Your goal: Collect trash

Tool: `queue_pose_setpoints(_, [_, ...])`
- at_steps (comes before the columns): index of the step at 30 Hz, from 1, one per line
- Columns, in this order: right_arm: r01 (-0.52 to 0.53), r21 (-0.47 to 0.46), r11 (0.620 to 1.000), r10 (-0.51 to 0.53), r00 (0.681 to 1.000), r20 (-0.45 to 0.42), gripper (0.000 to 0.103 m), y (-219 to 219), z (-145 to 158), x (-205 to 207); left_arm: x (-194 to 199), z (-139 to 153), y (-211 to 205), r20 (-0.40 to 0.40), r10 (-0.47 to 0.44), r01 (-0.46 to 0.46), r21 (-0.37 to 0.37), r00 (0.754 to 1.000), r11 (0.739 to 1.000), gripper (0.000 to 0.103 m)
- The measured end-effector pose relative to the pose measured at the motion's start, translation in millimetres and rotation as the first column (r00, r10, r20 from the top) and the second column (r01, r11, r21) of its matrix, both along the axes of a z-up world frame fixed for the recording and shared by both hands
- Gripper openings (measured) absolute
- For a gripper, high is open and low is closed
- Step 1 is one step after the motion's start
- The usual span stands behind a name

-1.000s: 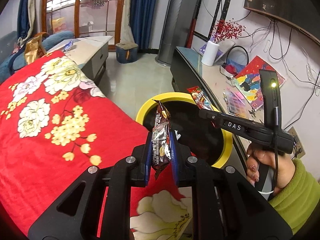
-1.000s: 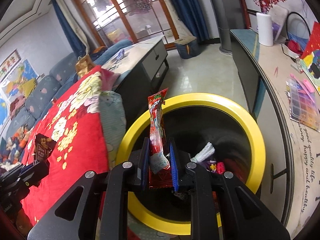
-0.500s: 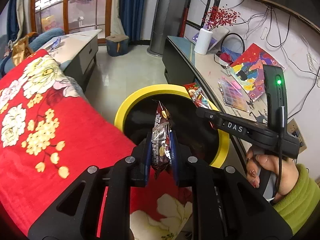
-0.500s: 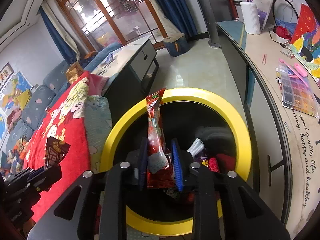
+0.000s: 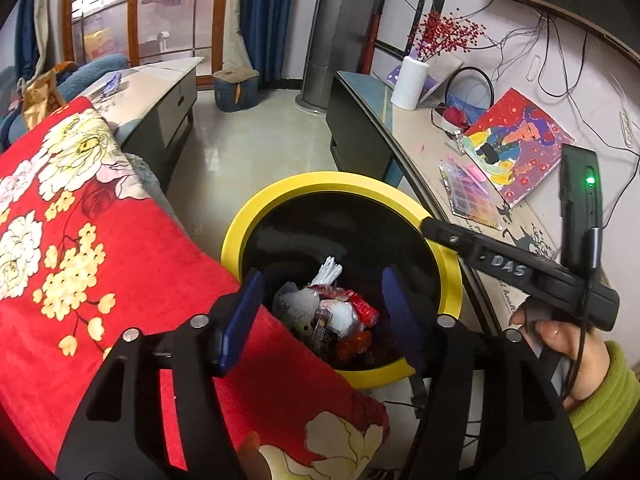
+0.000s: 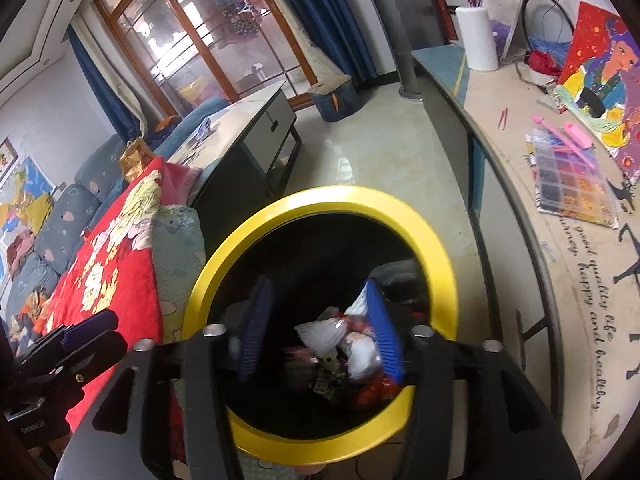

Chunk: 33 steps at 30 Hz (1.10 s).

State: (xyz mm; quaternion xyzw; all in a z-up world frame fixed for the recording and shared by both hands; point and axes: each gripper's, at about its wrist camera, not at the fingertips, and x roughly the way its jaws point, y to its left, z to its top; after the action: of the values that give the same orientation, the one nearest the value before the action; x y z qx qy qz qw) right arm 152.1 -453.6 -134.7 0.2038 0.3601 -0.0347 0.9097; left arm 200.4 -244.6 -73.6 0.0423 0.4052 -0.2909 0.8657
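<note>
A black trash bin with a yellow rim (image 5: pixel 336 179) (image 6: pixel 320 200) stands on the floor between the red blanket and the long counter. Several wrappers (image 5: pixel 332 316) (image 6: pixel 340 344) lie at its bottom. My left gripper (image 5: pixel 320 316) is open and empty above the bin's near left edge. My right gripper (image 6: pixel 318 328) is open and empty directly over the bin's mouth; its body also shows at the right of the left wrist view (image 5: pixel 516 268). The left gripper's tips show at the lower left of the right wrist view (image 6: pixel 86 330).
A red flowered blanket (image 5: pixel 80 240) (image 6: pixel 112 248) covers the sofa at the left. A long counter (image 5: pixel 424 152) (image 6: pixel 560 240) at the right carries a white vase (image 5: pixel 409 83), a painting (image 5: pixel 516 144) and a bead box (image 6: pixel 572 180). A dark coffee table (image 6: pixel 256 128) stands beyond.
Both grippers have opened and let go of their wrappers, the brown one from the left and the red one from the right. Both wrappers are gone from the fingers, and the left gripper moved over the bin.
</note>
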Motion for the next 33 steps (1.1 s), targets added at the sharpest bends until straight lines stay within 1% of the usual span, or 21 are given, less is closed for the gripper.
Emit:
queue_pose_setpoints(1, [0.006, -0.008, 1.0, -0.006, 1.0, 0.006, 0.058, -1.3, 2.2, -1.9, -0.2, 0.9, 1.0, 0.003, 0.005, -0.005, -0.001, 1.0, 1.0, 0.066])
queue_pose_setpoints(2, [0.011, -0.017, 1.0, -0.011, 1.0, 0.011, 0.064, -2.6, 4.9, -4.3, -0.9, 2.4, 2.4, 0.009, 0.01, -0.01, -0.004, 1.0, 1.0, 0.068])
queue_pose_setpoints(4, [0.019, -0.032, 0.999, -0.018, 1.0, 0.017, 0.071, -3.7, 8.7, -8.5, -2.3, 5.6, 5.5, 0.015, 0.014, -0.014, -0.011, 1.0, 1.0, 0.077])
queue_pose_setpoints(5, [0.023, -0.041, 0.999, -0.022, 1.0, 0.022, 0.074, -3.5, 11.7, -11.4, -3.2, 7.2, 7.3, 0.017, 0.016, -0.016, -0.013, 1.0, 1.0, 0.079])
queue_pose_setpoints(7, [0.024, -0.055, 0.998, -0.023, 0.999, 0.029, 0.078, -1.5, 16.2, -16.7, -5.4, 11.0, 11.6, 0.023, 0.025, -0.024, -0.016, 0.999, 1.0, 0.086])
queue_pose_setpoints(8, [0.023, -0.059, 0.998, -0.021, 0.999, 0.031, 0.082, -0.6, 18.1, -17.7, -6.5, 12.8, 14.8, 0.026, 0.03, -0.029, -0.018, 0.999, 0.999, 0.088])
queue_pose_setpoints(9, [0.021, -0.065, 0.998, -0.019, 0.999, 0.034, 0.083, 0.9, 20.1, -19.4, -7.8, 13.9, 17.5, 0.031, 0.035, -0.034, -0.019, 0.999, 0.999, 0.089])
queue_pose_setpoints(12, [0.008, -0.089, 0.996, -0.004, 0.999, 0.043, 0.087, 8.1, 26.8, -24.5, -11.2, 18.9, 27.6, 0.045, 0.059, -0.058, -0.022, 0.997, 0.998, 0.092])
queue_pose_setpoints(19, [-0.014, -0.124, 0.992, 0.024, 0.997, 0.08, 0.096, 31.7, 45.0, -39.7, -20.0, 27.8, 61.2, 0.061, 0.121, -0.119, -0.038, 0.991, 0.992, 0.092])
queue_pose_setpoints(23, [-0.046, -0.149, 0.988, 0.061, 0.994, 0.093, 0.096, 54.6, 53.4, -47.0, -28.1, 32.3, 82.0, 0.087, 0.166, -0.162, -0.042, 0.982, 0.986, 0.092])
queue_pose_setpoints(28, [-0.09, -0.191, 0.978, 0.113, 0.987, 0.115, 0.096, 86.7, 62.5, -52.5, -40.5, 39.6, 111.8, 0.123, 0.231, -0.226, -0.051, 0.965, 0.973, 0.092])
queue_pose_setpoints(33, [-0.142, -0.237, 0.961, 0.18, 0.973, 0.147, 0.096, 122.9, 70.1, -57.9, -53.3, 45.6, 139.1, 0.159, 0.285, -0.28, -0.055, 0.945, 0.958, 0.092])
